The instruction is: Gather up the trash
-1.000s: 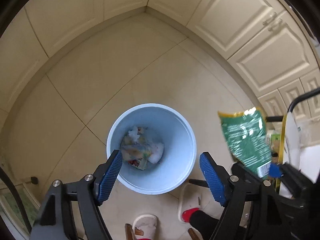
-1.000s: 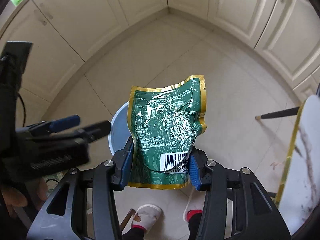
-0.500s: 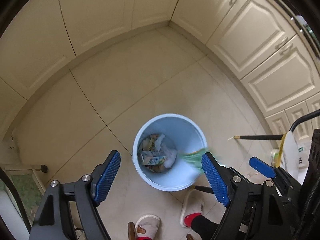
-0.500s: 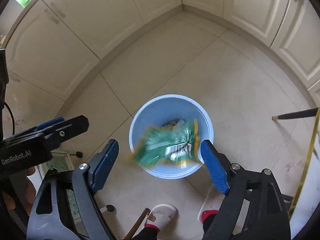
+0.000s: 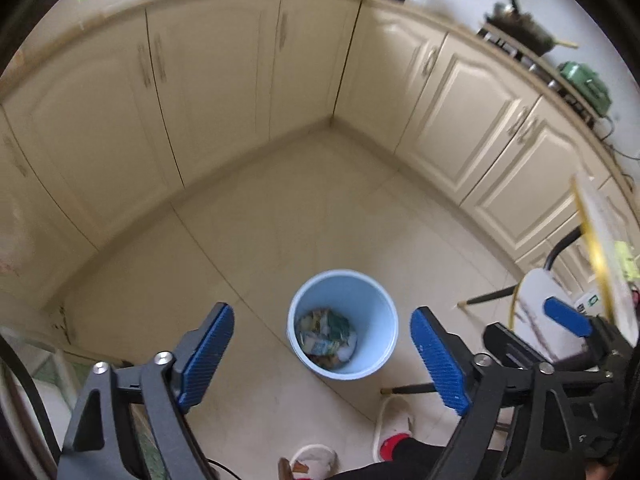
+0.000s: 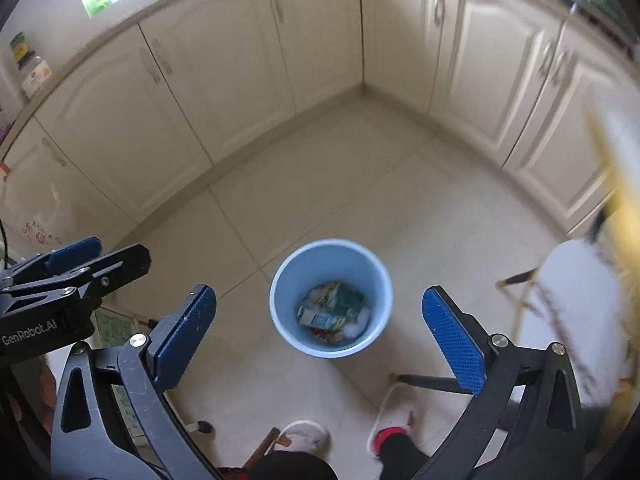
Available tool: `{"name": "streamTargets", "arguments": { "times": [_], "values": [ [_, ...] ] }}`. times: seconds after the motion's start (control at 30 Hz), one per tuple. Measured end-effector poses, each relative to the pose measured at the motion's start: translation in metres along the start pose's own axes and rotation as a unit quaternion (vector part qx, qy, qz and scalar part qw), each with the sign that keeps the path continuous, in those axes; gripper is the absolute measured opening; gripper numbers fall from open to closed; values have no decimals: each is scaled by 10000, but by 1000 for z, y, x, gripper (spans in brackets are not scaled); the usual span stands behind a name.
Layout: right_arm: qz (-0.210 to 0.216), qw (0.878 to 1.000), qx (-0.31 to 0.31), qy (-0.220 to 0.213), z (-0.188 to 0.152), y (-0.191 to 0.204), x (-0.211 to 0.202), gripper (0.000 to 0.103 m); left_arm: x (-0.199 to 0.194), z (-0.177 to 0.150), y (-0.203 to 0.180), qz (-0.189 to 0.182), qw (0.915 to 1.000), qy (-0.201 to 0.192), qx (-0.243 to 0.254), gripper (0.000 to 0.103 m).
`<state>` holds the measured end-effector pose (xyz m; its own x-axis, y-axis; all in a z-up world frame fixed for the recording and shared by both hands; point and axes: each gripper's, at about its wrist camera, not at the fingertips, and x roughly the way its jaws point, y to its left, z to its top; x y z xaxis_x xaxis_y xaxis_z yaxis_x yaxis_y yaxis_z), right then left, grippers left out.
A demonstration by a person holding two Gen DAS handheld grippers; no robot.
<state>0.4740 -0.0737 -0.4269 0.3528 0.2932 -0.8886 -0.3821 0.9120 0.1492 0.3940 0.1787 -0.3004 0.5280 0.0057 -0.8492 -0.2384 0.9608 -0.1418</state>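
**Green pouch in the bin, both grippers empty**

The right gripper point(image 6: 320, 336) hangs above the floor with its blue pads spread as wide as they go; its jaws have just been opening, and nothing lies between them. The left gripper point(image 5: 322, 358) stands nearly as wide, its jaws likewise just opened further, and it too carries nothing.

Straight below and ahead of both grippers, seen through the gap between the pads, stands the blue bin point(image 6: 280, 300) on the tiled floor. The green snack pouch point(image 6: 348, 300) lies inside it on top of the other wrappers point(image 6: 318, 318), well below the right gripper's pads and clear of them. In the left wrist view the same green pouch point(image 5: 338, 324) shows among the litter at the bottom.

The pouch looks to be light, thin foil-plastic film: soft, crinkly and somewhat slippery, and it would fold rather than resist a squeeze. Any such piece is best pinched flat across a sealed edge or corner, where the film is doubled and the ribbed pads can bite. It is not fragile, so a firm close should do no harm.

To the right of the grippers stands a white, gold-rimmed surface point(image 6: 576, 320) on dark legs. Whether more trash waits on it the blur does not let me tell. The person's slippered feet point(image 6: 394, 416) are just behind the bin.
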Motion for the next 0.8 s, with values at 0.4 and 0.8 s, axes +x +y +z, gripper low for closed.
{"name": "streamTargets", "arguments": {
  "times": [0.4, 0.8],
  "values": [
    [-750, 9764, 177, -2015, -24, 0, -229, 103, -174, -78, -73, -202, 9800, -1893, 578, 102],
    [-1238, 9307, 138, -3438, -87, 13, -382, 103, -285, -226, -153, -359, 9215, -3731, 1020, 102]
  ]
}}
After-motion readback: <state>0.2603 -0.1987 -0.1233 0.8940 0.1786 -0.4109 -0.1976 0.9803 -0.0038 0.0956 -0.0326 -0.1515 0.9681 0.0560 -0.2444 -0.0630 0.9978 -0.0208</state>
